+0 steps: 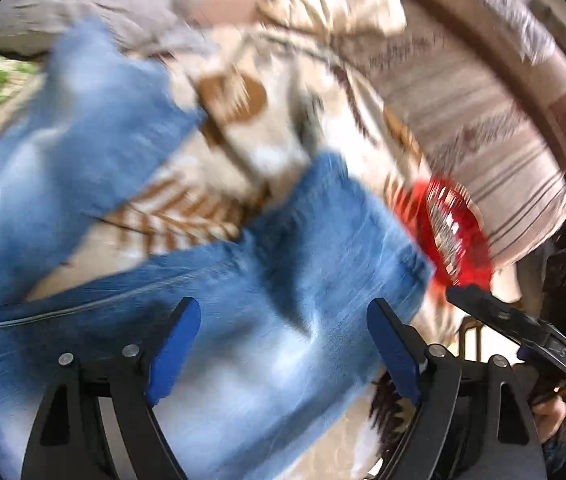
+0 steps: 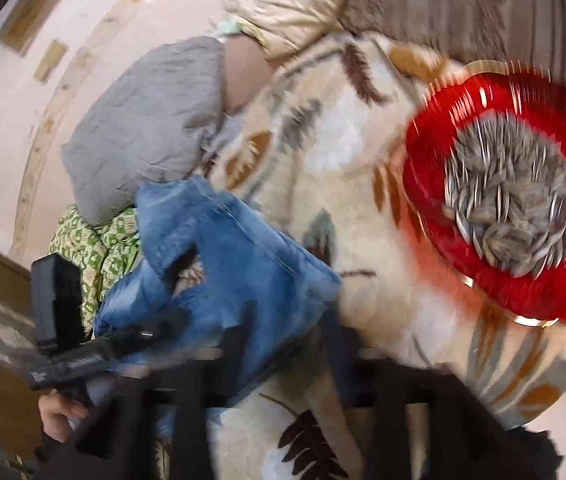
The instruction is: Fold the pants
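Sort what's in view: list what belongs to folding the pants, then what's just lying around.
For the job: jeans, left gripper, right gripper.
Lying about: red bowl of seeds, grey pillow, green cloth, leaf-print blanket.

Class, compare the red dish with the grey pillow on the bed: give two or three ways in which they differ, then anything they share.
The red dish is glossy and see-through; the grey pillow is matt, crinkled cloth. The red dish holds a heap of striped seeds; the grey pillow carries nothing. The red dish has a scalloped, gold-edged rim; the grey pillow bulges softly. Both rest on the leaf-patterned blanket.
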### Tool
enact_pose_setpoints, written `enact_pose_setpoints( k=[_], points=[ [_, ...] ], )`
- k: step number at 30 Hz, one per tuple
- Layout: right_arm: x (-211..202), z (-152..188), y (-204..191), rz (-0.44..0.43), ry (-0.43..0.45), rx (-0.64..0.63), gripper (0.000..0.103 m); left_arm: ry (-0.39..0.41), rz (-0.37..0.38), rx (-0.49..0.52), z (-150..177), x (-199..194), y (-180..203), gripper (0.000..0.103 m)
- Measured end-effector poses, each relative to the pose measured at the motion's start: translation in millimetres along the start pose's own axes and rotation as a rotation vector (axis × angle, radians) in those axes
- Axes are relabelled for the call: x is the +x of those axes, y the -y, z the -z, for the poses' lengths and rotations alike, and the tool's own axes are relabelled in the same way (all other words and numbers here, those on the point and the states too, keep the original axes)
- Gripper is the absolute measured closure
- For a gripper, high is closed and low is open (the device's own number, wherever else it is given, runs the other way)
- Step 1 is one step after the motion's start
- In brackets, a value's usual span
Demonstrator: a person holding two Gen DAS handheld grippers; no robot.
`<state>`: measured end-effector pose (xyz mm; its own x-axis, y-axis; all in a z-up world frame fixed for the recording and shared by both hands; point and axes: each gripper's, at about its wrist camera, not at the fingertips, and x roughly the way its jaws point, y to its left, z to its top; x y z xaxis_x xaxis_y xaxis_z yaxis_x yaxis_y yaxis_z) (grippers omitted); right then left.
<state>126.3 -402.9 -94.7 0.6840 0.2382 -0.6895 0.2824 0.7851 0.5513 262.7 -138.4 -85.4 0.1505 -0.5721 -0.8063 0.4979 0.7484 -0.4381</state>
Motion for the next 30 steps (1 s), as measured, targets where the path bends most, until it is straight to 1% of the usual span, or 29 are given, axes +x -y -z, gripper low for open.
enact_pose_setpoints(
  k=[1, 3, 5, 6, 8, 10, 11, 14, 15, 18, 20, 21, 24, 25, 27, 30],
  points=[
    [-8, -2, -5, 0.008, 0.043, -0.008, 0.012, 0.022, -0.005, -0.007, -3, -10, -5, 0.017],
    [-19, -9, -17, 0.012, 0.104, -0.047, 0.012, 0.080, -0.042, -0.026, -7, -39, -23, 0.015],
    [-22, -23, -35, -0.004, 0.133, -0.100, 0.012, 0.122, -0.078, -0.064, -12, -57, -41, 0.015],
    [-20, -31, -44, -0.021, 0.133, -0.124, 0.012, 0.142, -0.090, -0.087, -16, -65, -50, 0.015],
    [-3, -52, -67, -0.068, 0.093, -0.184, 0.012, 0.184, -0.100, -0.141, -26, -80, -69, 0.015],
    [20, -71, -88, -0.115, 0.039, -0.196, 0.012, 0.205, -0.103, -0.164, -39, -84, -79, 0.015],
    [34, -79, -95, -0.137, 0.007, -0.181, 0.012, 0.206, -0.118, -0.166, -49, -86, -86, 0.015],
    [76, -95, -109, -0.158, -0.073, -0.114, 0.012, 0.184, -0.163, -0.138, -81, -84, -101, 0.015],
    [93, -99, -113, -0.148, -0.092, -0.083, 0.012, 0.173, -0.181, -0.122, -93, -83, -107, 0.015],
    [132, -103, -115, -0.132, -0.130, -0.016, 0.014, 0.147, -0.214, -0.107, -130, -72, -107, 0.015],
    [160, -102, -112, -0.112, -0.160, 0.037, 0.014, 0.124, -0.231, -0.097, -153, -58, -105, 0.015],
    [174, -101, -110, -0.098, -0.177, 0.055, 0.017, 0.111, -0.255, -0.085, -167, -47, -106, 0.015],
    [209, -102, -100, -0.033, -0.201, 0.121, 0.018, 0.057, -0.322, -0.059, -194, -21, -110, 0.015],
    [218, -102, -97, -0.026, -0.209, 0.146, 0.019, 0.029, -0.338, -0.048, -201, -10, -115, 0.015],
    [231, -105, -91, -0.019, -0.217, 0.183, 0.020, -0.034, -0.339, -0.019, -208, 10, -127, 0.015],
    [249, -112, -80, -0.038, -0.236, 0.246, 0.020, -0.094, -0.301, 0.005, -205, 29, -144, 0.015]
  ],
)
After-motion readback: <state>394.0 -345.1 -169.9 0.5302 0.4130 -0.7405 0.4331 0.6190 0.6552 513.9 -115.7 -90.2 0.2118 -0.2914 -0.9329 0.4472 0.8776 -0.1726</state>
